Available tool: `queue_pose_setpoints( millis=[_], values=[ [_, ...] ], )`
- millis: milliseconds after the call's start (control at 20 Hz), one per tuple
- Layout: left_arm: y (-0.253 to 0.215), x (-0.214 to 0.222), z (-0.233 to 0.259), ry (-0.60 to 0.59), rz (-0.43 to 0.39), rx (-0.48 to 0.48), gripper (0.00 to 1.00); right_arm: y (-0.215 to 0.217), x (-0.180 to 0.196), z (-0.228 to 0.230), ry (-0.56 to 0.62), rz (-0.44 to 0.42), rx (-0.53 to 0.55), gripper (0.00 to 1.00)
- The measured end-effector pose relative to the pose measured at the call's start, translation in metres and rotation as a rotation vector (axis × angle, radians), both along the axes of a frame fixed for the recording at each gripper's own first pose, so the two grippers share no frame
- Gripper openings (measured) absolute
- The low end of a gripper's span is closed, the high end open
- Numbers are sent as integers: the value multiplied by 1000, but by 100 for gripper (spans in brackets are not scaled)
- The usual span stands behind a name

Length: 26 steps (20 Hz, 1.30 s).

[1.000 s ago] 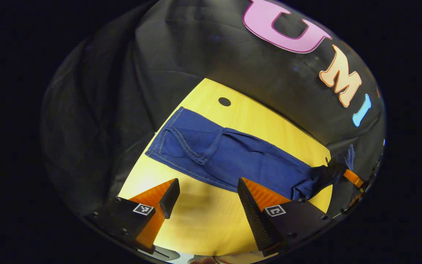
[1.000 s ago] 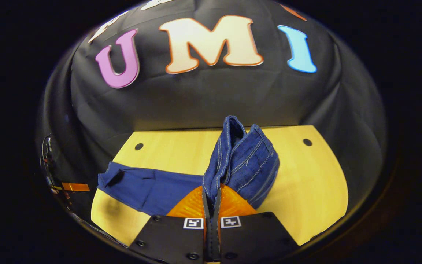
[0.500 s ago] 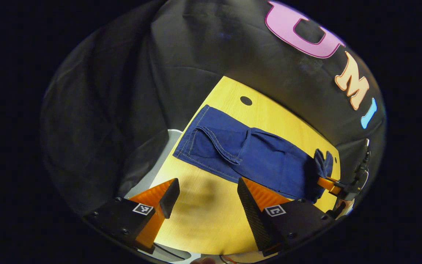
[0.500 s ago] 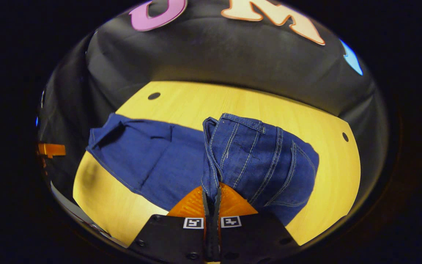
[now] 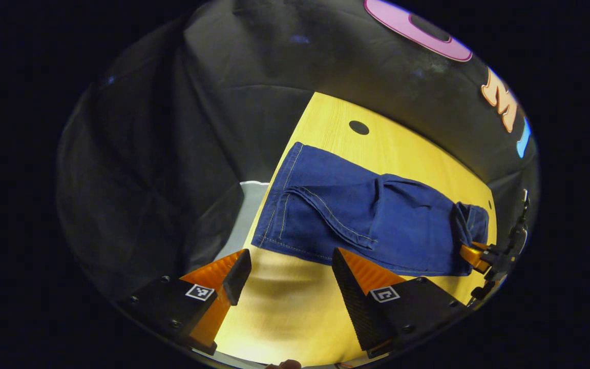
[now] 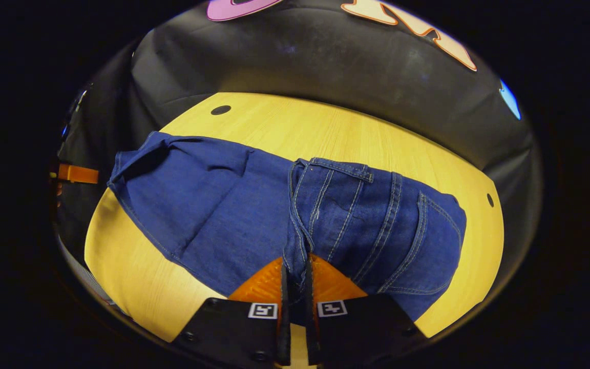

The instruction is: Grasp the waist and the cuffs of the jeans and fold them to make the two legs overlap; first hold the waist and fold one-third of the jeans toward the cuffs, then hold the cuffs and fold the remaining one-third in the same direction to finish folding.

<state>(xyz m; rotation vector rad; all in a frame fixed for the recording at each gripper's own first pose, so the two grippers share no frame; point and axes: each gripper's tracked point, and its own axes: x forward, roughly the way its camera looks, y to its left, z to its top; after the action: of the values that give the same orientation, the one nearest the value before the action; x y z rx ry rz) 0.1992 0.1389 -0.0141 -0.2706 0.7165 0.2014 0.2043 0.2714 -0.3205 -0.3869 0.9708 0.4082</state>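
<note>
Your left gripper (image 5: 289, 271) hangs over the yellow table (image 5: 295, 312), fingers spread wide, nothing between them. The jeans (image 5: 361, 210) lie flat just beyond the fingertips. At the far right end the right gripper (image 5: 471, 254) meets a bunched part of the denim.

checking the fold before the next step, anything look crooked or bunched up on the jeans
Mostly tidy. The jeans lie flat on the table, waist end folded over by the right gripper, whose fingers pinch a bunched ridge of denim. Near the cuffs a diagonal crease runs across the leg. The left gripper hangs open above the table.
</note>
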Motion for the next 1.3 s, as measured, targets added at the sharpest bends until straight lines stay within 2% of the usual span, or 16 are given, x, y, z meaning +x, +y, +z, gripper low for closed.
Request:
queue_pose_setpoints(
  millis=[100, 250, 400, 650, 900, 1300],
  values=[
    [2, -3, 4, 28, -15, 40, 94, 13, -13, 4, 30, 4, 74, 48],
    [-1, -8, 2, 59, -45, 76, 94, 7, -14, 12, -15, 34, 77, 100],
    [2, -9, 1, 68, -70, 98, 94, -3, -23, 41, -58, 8, 85, 100],
    [3, -14, 0, 103, -82, 103, 93, -39, -31, 85, -110, -87, 105, 100],
    [3, -18, -2, 130, -86, 95, 92, -75, -37, 96, -108, -170, 75, 100],
    [5, -23, -3, 167, -93, 117, 90, -84, -44, 114, -133, -199, 99, 100]
  ],
)
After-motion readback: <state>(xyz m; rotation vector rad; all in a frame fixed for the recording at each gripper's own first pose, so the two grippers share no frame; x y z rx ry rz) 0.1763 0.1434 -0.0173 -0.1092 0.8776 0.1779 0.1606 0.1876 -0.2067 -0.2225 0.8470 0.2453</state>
